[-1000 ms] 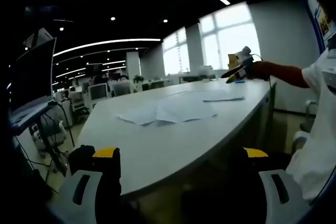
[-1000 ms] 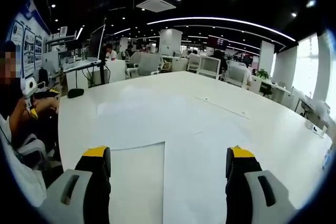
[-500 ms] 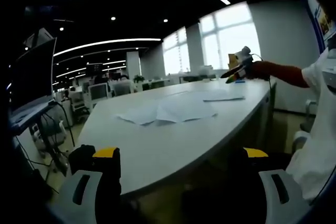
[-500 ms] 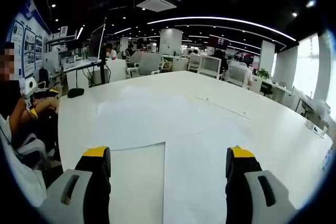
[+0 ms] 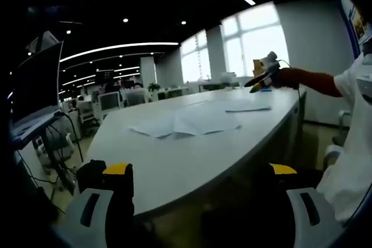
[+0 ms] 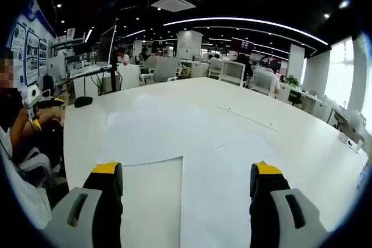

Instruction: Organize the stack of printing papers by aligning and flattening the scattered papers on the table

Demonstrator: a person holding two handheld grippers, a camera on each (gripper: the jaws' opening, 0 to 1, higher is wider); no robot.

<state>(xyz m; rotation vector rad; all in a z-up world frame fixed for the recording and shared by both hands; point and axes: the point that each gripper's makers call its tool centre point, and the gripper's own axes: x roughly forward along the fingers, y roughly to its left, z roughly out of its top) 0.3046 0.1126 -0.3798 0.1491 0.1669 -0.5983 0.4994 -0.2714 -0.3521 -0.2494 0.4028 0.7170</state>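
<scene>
Several white sheets lie loosely overlapped in the middle of the long white table, and a single sheet rests nearer the far end. My left gripper is open, held low in front of the table's near edge, well short of the papers. Over at the far end, a red-sleeved arm holds the right gripper. In the right gripper view, my right gripper stands open just above the table, with a sheet under its left jaw and faint sheets beyond. The left gripper shows at the left edge.
Office desks, monitors and chairs ring the table, and a dark mouse-like object lies near its left edge. A monitor on a stand stands left of the table. A thin cable strip lies across the tabletop.
</scene>
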